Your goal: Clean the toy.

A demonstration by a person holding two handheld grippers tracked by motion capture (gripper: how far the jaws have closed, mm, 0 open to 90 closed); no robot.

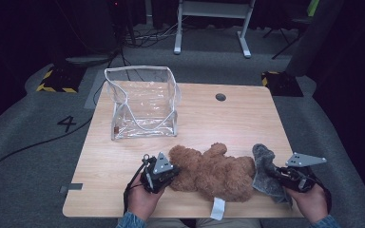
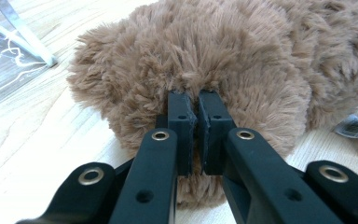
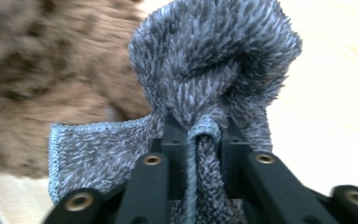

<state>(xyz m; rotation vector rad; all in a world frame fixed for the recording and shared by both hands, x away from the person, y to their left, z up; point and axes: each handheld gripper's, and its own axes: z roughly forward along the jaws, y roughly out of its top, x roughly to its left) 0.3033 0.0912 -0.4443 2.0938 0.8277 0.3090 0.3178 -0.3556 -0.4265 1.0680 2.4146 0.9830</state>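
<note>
My left tool pinches the brown teddy bear lying lengthwise across the lower-centre worktop; my right tool pinches the grey cloth; the clear bag sits upper left.

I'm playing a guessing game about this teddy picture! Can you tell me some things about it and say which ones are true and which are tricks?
1. The left tool pinches the brown teddy's fur. True.
2. The right tool holds a red sock. False: it is shut on a grey fuzzy cloth.
3. The teddy is inside the clear bag. False: it lies on the table, apart from the bag.
4. The clear bag stands open. True.
5. The cloth touches the teddy. True.
</note>
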